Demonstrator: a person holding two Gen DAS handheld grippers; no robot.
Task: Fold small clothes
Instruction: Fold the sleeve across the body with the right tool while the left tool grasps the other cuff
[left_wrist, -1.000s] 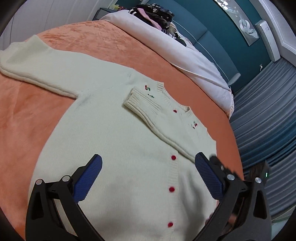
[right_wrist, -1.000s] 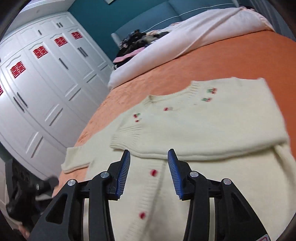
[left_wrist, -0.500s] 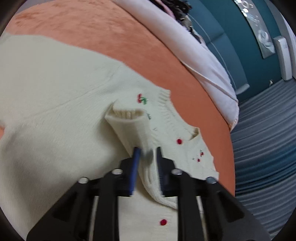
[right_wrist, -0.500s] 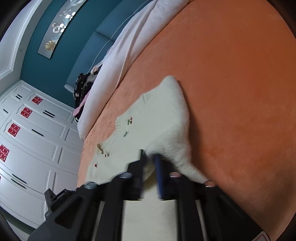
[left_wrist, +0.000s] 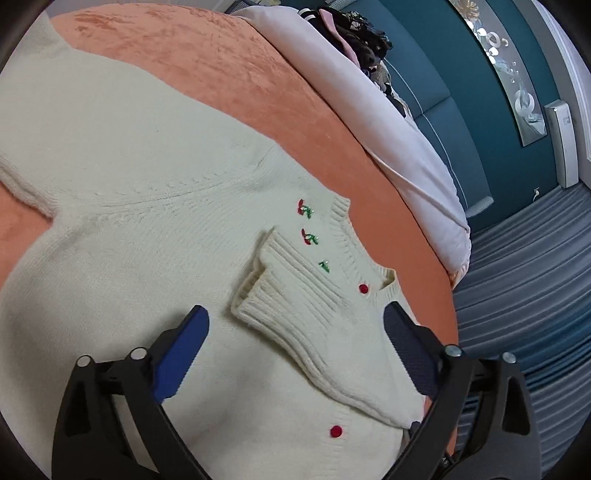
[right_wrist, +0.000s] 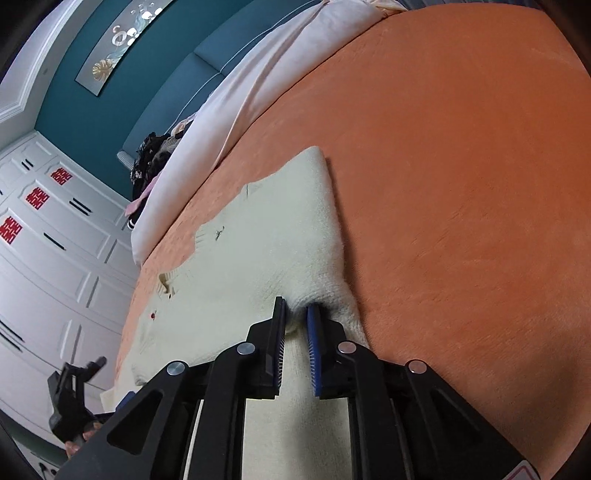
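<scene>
A cream knit cardigan (left_wrist: 140, 236) with red buttons and cherry embroidery lies flat on the orange bedspread (left_wrist: 207, 62). One sleeve is folded across the chest, its ribbed cuff (left_wrist: 273, 291) lying near the neckline. My left gripper (left_wrist: 295, 339) is open and empty, just above the cuff with a finger on either side. My right gripper (right_wrist: 295, 314) is shut on the cardigan's folded sleeve edge (right_wrist: 325, 280) at the garment's right side. The cardigan also shows in the right wrist view (right_wrist: 236, 273).
A pale pink duvet (left_wrist: 369, 110) lies along the bed's far side with a pile of dark clothes (left_wrist: 354, 40) on it. White wardrobe doors (right_wrist: 48, 236) stand to the left. The left gripper's black body (right_wrist: 70, 398) shows in the right wrist view.
My left gripper has let go of the sleeve cuff, opened wide and drawn back. My right gripper stays shut on the sleeve fold, which now lies flatter.
</scene>
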